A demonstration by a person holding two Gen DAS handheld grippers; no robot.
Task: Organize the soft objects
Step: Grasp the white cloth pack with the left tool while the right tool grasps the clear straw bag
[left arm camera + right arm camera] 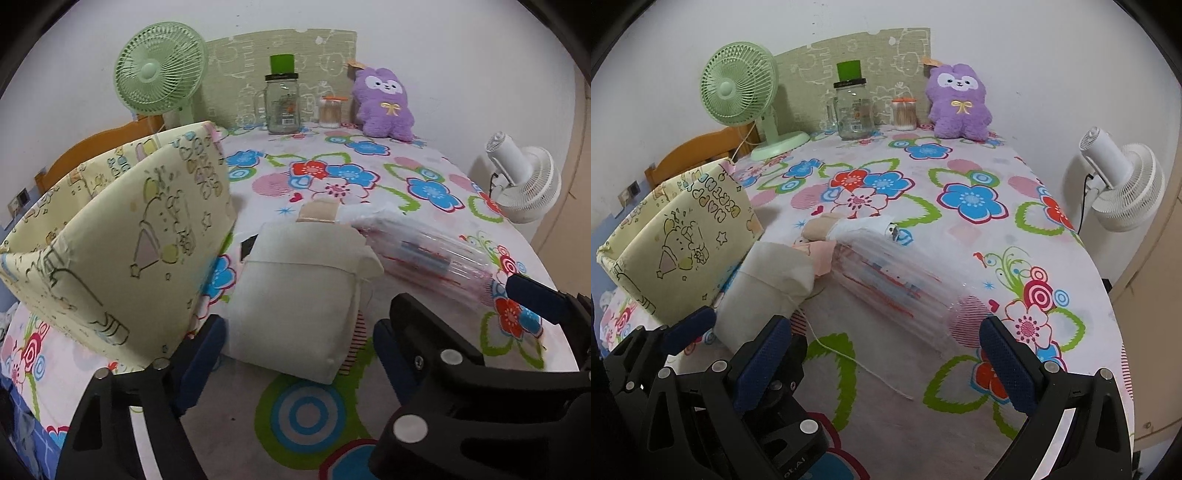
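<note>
A cream cloth pouch (295,291) (768,280) lies on the flowered tablecloth (332,413), its near end between the jaws of my left gripper (295,354). A narrow gap shows beside the right pad, so the jaws stand open. A clear plastic pack (424,258) (894,284) lies to the right of the pouch. Its near end sits just ahead of my open right gripper (886,358), nearer the right finger. A yellow cartoon-print fabric box (122,258) (676,251) stands at the left. A purple plush (384,103) (960,103) sits at the back.
A beige roll (820,227) and a pink scrap (822,258) lie behind the pouch; a white string (849,354) trails from it. A green fan (738,88), a glass jar (853,110) and a swab tub (905,114) line the back. A white fan (1123,188) stands beyond the right edge.
</note>
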